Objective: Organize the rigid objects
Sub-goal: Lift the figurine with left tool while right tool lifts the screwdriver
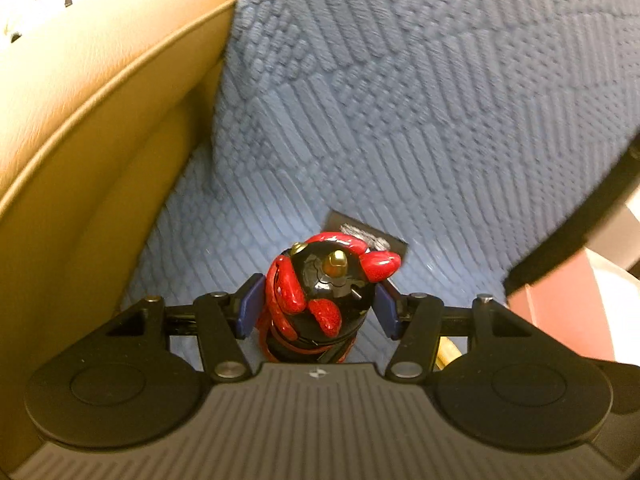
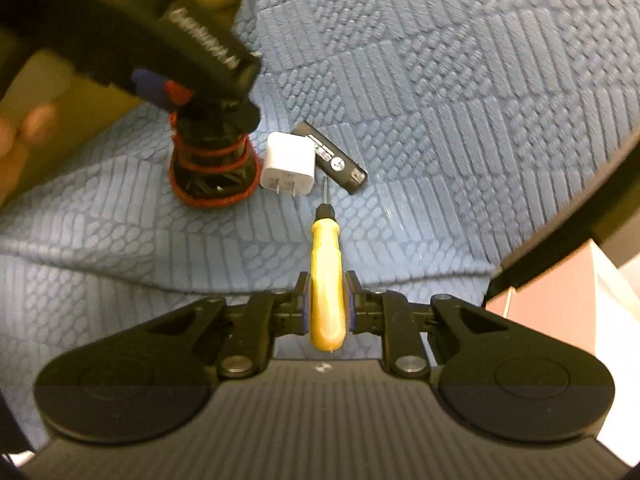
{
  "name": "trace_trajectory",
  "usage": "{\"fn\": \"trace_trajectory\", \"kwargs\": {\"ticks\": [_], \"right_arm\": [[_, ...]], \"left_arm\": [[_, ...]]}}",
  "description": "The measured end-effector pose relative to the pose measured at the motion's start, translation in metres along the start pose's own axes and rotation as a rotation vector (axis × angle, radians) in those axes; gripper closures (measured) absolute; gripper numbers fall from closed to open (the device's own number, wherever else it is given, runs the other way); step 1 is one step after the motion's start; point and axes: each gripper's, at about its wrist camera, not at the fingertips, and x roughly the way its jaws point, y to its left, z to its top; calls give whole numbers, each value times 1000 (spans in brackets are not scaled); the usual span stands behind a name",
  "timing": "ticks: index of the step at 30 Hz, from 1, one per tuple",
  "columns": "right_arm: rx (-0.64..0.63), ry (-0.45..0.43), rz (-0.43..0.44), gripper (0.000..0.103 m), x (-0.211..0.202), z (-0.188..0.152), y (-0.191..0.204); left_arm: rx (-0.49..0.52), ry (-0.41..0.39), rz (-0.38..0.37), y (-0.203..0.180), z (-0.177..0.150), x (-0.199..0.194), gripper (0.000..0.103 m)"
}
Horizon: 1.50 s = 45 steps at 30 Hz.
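Observation:
My left gripper [image 1: 318,304] stands around a black and red figurine [image 1: 320,300] that sits upright on the blue textured cover [image 1: 400,100]; its blue pads [image 1: 250,308] look slightly apart from the figurine's sides. The figurine's base also shows in the right wrist view [image 2: 212,164], with the left gripper [image 2: 168,92] over it. My right gripper [image 2: 327,304] is shut on a yellow-handled screwdriver [image 2: 326,276], tip pointing forward. A white charger plug [image 2: 288,166] and a black USB stick [image 2: 334,158] lie just beyond the tip, beside the figurine.
The blue cover lies over a tan leather sofa [image 1: 80,140]. The black USB stick [image 1: 368,236] peeks out behind the figurine. A dark edge band [image 2: 560,240] and a reddish surface [image 2: 560,312] lie at the right. A hand [image 2: 24,132] shows at far left.

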Motion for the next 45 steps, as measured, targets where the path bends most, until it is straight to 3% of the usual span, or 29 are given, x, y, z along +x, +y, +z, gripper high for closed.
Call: {"fn": "trace_trajectory", "kwargs": {"ticks": [9, 30, 34, 45], "right_arm": [[152, 44, -14, 83, -16, -23, -2], [274, 60, -60, 83, -51, -64, 15], [311, 81, -33, 83, -48, -85, 18], [350, 86, 44, 81, -37, -82, 9]], "left_arm": [[41, 31, -58, -10, -23, -27, 40], [118, 68, -109, -26, -61, -55, 40], [134, 78, -118, -30, -71, -60, 40], [132, 138, -110, -33, -86, -46, 40]]}}
